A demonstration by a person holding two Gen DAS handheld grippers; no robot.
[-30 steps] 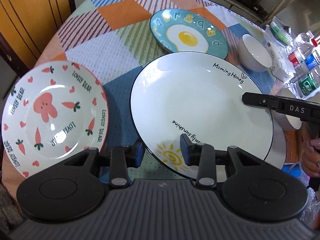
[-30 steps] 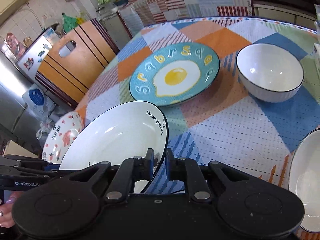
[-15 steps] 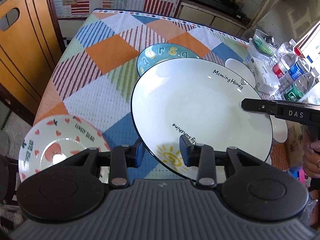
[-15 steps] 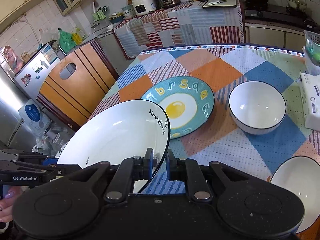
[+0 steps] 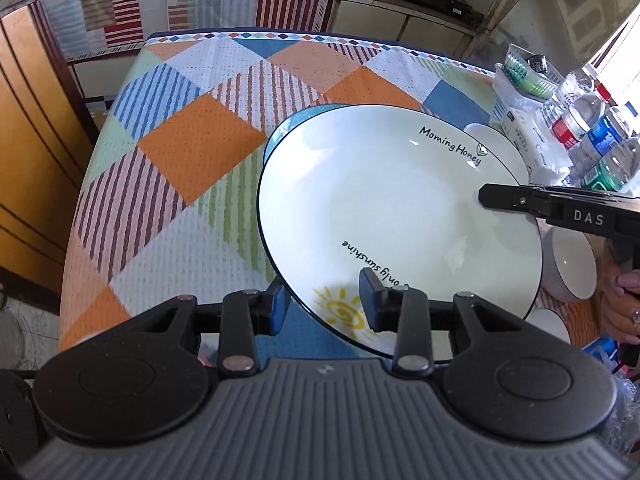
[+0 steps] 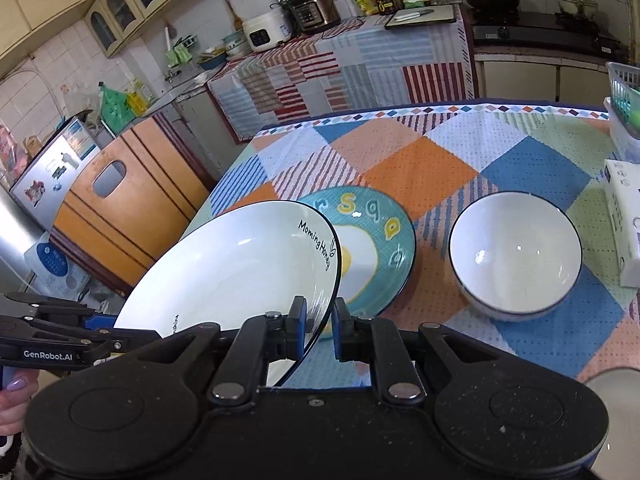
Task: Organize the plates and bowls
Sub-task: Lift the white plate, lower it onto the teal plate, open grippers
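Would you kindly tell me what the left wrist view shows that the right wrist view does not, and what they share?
Only the left wrist view shows the water bottles at the table's right edge and the sun drawing on the white plate.

Only the right wrist view shows the egg-pattern plate's yolk and letters, the whole white bowl, and the kitchen counter with a rice cooker.

Both show the large white plate gripped at its rim by the left tongs and the right tongs, above the patchwork tablecloth.

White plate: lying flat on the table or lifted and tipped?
Lifted and tipped. White plate is held at its rim by both grippers, partly covering the egg plate.
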